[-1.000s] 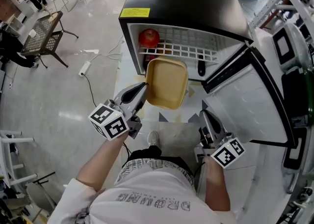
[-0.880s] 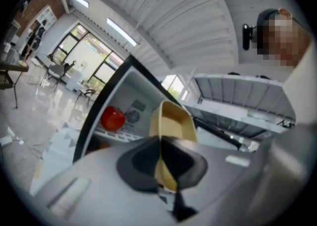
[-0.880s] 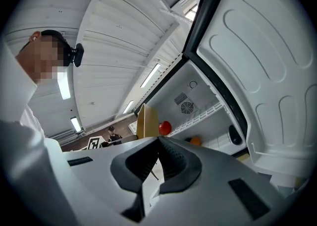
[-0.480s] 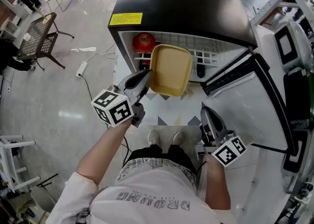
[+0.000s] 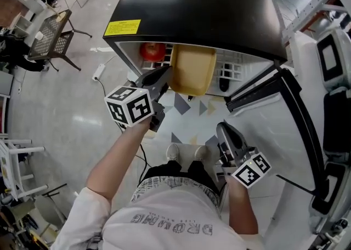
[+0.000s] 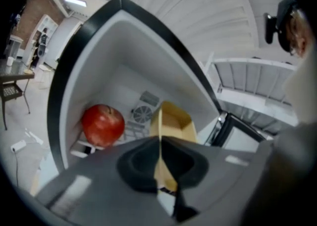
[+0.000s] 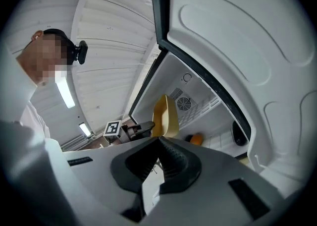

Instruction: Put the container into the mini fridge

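Observation:
A yellow container (image 5: 192,69) hangs at the mouth of the open mini fridge (image 5: 197,7), its far end just under the black top. My left gripper (image 5: 167,76) is shut on the container's left rim. In the left gripper view the container (image 6: 171,121) stands edge-on between the closed jaws, with a red apple (image 6: 102,123) on the wire shelf to its left. My right gripper (image 5: 227,139) hangs lower, near the open fridge door (image 5: 285,112), shut and holding nothing. The right gripper view shows the container (image 7: 166,116) from the side in front of the fridge's interior.
A red apple (image 5: 152,51) lies at the left of the white wire shelf (image 5: 233,70), and a dark object (image 5: 222,84) sits below it. An orange item (image 7: 196,140) lies low inside. A mesh chair (image 5: 52,35) and a power strip (image 5: 98,70) are on the floor at left.
My left gripper has carried the container forward and up, from in front of the fridge to its opening. The right gripper has barely moved.

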The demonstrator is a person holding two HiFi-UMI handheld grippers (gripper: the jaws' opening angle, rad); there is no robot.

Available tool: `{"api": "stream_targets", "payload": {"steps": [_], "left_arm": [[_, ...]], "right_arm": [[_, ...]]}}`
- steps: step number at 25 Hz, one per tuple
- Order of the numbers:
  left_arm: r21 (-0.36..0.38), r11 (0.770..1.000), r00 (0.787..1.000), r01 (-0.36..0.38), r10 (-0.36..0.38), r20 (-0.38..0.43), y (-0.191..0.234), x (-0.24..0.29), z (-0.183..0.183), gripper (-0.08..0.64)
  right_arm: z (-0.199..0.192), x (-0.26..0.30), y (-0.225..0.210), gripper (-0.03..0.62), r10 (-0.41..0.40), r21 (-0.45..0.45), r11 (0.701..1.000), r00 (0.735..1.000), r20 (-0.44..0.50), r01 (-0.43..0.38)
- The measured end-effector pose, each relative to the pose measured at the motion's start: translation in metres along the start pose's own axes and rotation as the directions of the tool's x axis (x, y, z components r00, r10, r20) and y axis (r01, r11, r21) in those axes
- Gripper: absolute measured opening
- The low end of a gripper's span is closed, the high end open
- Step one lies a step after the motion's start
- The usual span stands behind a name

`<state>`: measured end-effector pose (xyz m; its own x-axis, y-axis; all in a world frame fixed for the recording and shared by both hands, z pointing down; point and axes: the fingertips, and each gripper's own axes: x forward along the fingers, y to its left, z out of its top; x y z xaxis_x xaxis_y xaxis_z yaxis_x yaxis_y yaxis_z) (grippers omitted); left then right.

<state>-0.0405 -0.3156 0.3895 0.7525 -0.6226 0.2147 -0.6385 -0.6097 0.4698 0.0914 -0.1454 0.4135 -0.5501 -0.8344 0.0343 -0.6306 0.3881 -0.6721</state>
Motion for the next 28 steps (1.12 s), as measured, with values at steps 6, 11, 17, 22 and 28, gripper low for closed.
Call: {"api": "stream_targets", "payload": {"steps": [6, 11, 17, 22, 28], "left_arm": [[-0.060, 0.995, 0.997, -0.074, 0.073, -0.025, 0.008, 0.024, 0.002, 0.015], [-0.115, 0.986, 0.993, -0.120, 0.117, -0.030, 0.013, 0.038, 0.005, 0.017], [-0.167, 0.973, 0.987, -0.157, 0.152, -0.045, 0.020, 0.049, 0.006, 0.020], [-0.203, 0.967, 0.988, -0.154, 0.152, -0.028, 0.022, 0.057, 0.009, 0.023], [-0.212, 0.963, 0.986, -0.168, 0.165, -0.034, 0.026, 0.067, 0.007, 0.026]], "right_arm": [[-0.007, -0.003, -0.009, 0.000, 0.072, 0.053, 0.996, 0.996, -0.045, -0.069], [-0.007, -0.009, -0.021, 0.000, 0.096, 0.099, 0.991, 0.994, -0.048, -0.091], [-0.006, -0.011, -0.030, 0.000, 0.106, 0.123, 0.987, 0.993, -0.050, -0.099], [-0.005, -0.011, -0.035, 0.000, 0.103, 0.130, 0.987, 0.993, -0.052, -0.095], [-0.002, -0.014, -0.040, 0.000, 0.096, 0.137, 0.987, 0.994, -0.042, -0.089]]}}
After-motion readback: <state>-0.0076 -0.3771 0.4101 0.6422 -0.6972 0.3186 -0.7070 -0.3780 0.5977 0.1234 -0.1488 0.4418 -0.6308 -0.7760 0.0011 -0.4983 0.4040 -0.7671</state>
